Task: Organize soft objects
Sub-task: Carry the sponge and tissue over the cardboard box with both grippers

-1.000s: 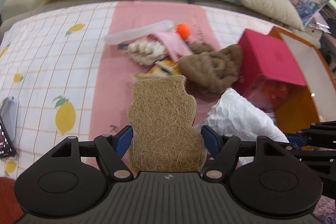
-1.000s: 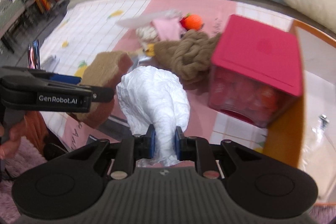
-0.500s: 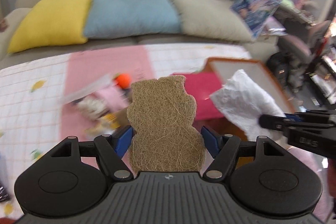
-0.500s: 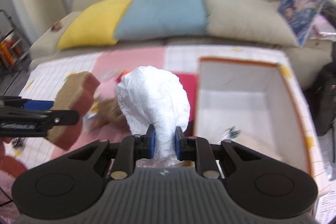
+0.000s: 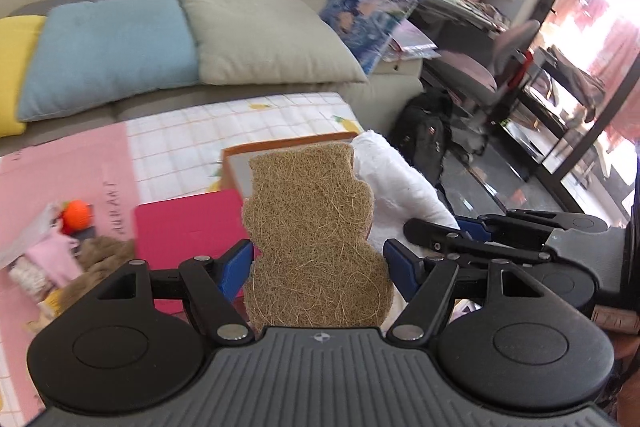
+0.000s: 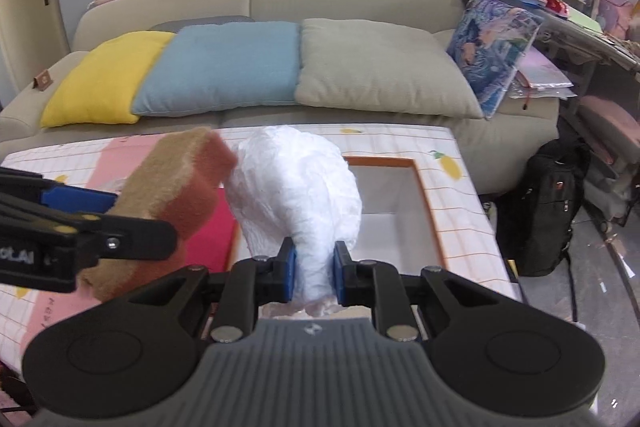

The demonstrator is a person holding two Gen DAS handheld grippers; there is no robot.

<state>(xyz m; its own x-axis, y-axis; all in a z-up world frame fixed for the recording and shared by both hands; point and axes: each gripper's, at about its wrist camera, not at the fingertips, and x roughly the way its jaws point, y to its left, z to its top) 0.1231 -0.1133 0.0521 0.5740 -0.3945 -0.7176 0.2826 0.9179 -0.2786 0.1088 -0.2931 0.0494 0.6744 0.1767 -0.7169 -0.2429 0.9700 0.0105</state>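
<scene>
Both tools lifted over the table, each pinching a soft thing.

The left tool [image 5: 318, 263] clamps a brown sponge [image 5: 316, 239] between its blue pads; the right tool [image 6: 314, 269], jaws nearly together, squeezes the neck of a white cloth wad [image 6: 298, 195]. Sponge and wad hang side by side, near the open orange-rimmed box [image 6: 426, 203], with the pink box [image 5: 188, 223] to the left.
</scene>
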